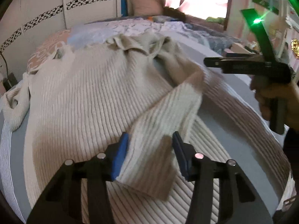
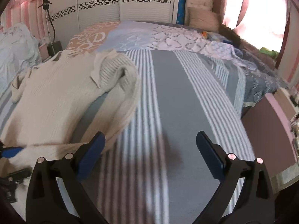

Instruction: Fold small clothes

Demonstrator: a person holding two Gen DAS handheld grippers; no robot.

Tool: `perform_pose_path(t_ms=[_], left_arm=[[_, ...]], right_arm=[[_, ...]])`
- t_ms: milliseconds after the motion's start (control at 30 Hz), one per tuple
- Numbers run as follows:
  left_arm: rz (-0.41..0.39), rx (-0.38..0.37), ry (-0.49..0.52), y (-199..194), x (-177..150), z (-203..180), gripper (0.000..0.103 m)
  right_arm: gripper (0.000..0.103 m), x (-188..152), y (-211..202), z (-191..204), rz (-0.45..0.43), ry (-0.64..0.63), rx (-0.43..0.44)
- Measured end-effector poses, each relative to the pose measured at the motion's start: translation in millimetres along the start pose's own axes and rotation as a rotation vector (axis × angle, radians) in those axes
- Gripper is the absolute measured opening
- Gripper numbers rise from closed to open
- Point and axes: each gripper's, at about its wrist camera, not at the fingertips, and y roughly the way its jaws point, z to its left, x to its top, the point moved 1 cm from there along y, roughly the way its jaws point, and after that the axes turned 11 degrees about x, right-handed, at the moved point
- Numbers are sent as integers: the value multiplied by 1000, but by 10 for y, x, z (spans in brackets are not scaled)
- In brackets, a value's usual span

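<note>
A cream ribbed sweater (image 1: 84,102) lies spread on the striped bed sheet (image 2: 168,93), its neck at the far end. One sleeve (image 1: 168,112) is drawn diagonally across the body, and its cuff end runs between the blue pads of my left gripper (image 1: 150,145), which is shut on it. In the right wrist view the sweater (image 2: 56,93) fills the left side with a bunched shoulder. My right gripper (image 2: 150,140) hovers wide open over bare sheet, holding nothing. It also shows in the left wrist view, where the right gripper (image 1: 207,63) is held by a hand (image 1: 271,100) to the right of the sweater.
Patterned pillows and quilts (image 2: 130,35) lie across the head of the bed, below a white wardrobe (image 2: 99,5). A bright curtained window (image 2: 252,9) is at the far right. The bed's right edge (image 2: 248,121) drops to a pink floor.
</note>
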Motion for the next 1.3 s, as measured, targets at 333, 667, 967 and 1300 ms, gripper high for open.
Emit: perform_pose_path(t_ms=[333, 667, 967, 1300], left_arm=[[4, 92, 36, -7, -144, -189, 83], [22, 169, -125, 67, -84, -6, 45], [-71, 94, -243, -260, 267, 419, 20], [-52, 326, -377, -143, 695, 2025, 20]], right_arm=[[98, -55, -15, -12, -19, 53, -12], [76, -343, -142, 136, -20, 2, -56], [72, -251, -72, -67, -10, -18, 65], [76, 202, 386, 254, -6, -23, 150]])
